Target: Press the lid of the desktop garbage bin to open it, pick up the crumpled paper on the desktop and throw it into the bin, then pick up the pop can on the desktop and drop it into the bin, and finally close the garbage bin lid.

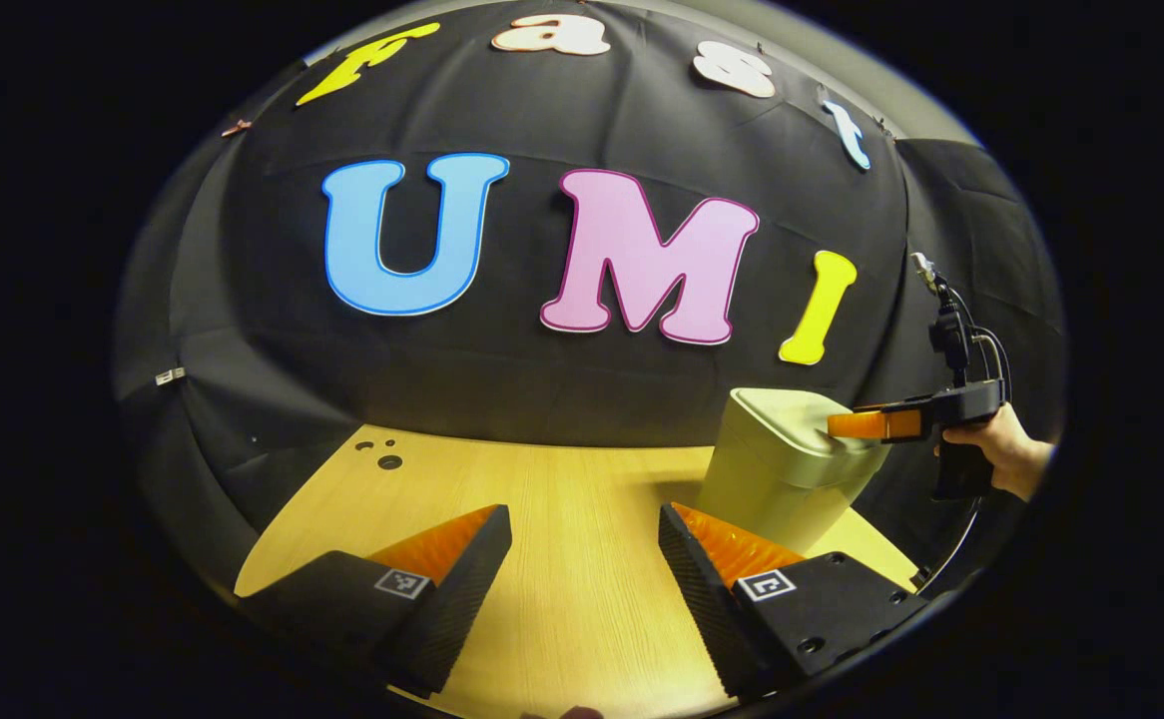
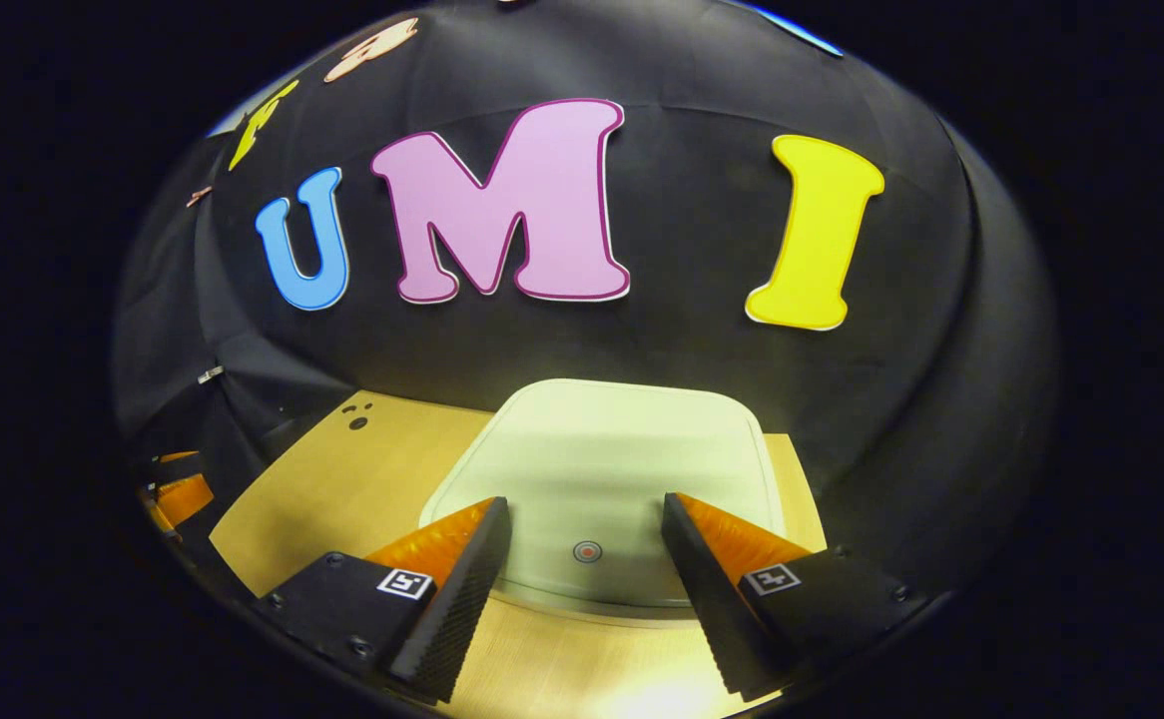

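The pale green garbage bin stands at the right of the wooden table, its lid down. In the left gripper view my left gripper is open over bare table, left of the bin. Farther off, the right gripper reaches over the bin's lid from the right, held by a hand. In the right gripper view the bin's flat lid lies closed just below my right gripper, which is open with nothing between its fingers. A small round red mark sits near the lid's front edge.
The wooden table runs back to the black cloth wall. Dark round holes mark its far left corner. The left gripper's fingers show at the left edge of the right gripper view.
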A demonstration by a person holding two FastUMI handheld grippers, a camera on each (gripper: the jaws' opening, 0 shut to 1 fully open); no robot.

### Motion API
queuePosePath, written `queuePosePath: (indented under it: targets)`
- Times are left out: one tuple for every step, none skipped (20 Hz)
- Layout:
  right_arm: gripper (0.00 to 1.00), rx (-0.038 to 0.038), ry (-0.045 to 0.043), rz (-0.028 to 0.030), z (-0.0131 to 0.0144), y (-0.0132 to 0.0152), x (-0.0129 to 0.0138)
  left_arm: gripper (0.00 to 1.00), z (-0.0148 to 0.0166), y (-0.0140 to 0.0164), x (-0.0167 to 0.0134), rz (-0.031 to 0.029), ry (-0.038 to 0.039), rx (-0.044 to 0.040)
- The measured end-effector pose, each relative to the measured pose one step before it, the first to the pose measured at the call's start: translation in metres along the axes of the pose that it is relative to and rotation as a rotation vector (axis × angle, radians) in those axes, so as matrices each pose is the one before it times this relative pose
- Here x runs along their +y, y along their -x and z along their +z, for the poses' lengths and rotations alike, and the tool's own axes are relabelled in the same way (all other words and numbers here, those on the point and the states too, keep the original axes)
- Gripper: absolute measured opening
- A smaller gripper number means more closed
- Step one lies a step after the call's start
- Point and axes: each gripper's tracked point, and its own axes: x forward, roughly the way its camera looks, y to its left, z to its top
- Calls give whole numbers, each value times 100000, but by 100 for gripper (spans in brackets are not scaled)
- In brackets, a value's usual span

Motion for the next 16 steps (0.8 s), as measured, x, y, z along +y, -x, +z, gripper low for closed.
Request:
queuePosePath:
  targets:
    - [96,-949,-268,45,217,165,320,96,133,-18,-12,-109,-544,-230]
    - [97,-1226,-459,629,332,261,318,96,186,-8,34,-59,-261,-306]
    - [97,-2045,-514,370,475,322,309,96,114,-33,-102,-195,-24,-231]
    - [97,-2308,-634,1111,596,372,564,96,166,-2,-53,-222,-65,-198]
    - [97,-1464,-600,756,262,535,510,96,34,-41,-44,-82,-306,-201]
    - [97,-1475,-693,1594,303,677,772,96,155,3,-69,-77,-394,-286]
    - [98,-1394,-486,1421,-287,-109,1117,96,157,-57,-70,-186,-348,-370]
    - [97,-1376,-441,2078,209,637,885,96,227,-24,-177,-287,-312,-445]
    - [97,-926,-100,1876,52,596,770,96,105,27,-109,-364,-369,-395]
    - [98,-64,86,1382,-83,523,625,96,118,42,-136,-281,-445,-219]
    - [97,-229,-79,1218,-47,541,643,96,138,-112,-136,-311,-428,-293]
    - [98,-860,-148,1273,117,475,628,96,133,33,-138,-251,-350,-228]
    - [98,-723,59,1039,85,426,555,96,-6,97,-203,-427,-275,-263]
    - [98,-1140,365,333,128,419,378,96,156,102,-168,-382,-268,-215]
    - [97,-954,636,394,80,348,408,96,47,-4,-9,-193,-303,-169]
    - [97,-1065,525,165,113,331,346,96,50,18,-120,-258,-208,1]
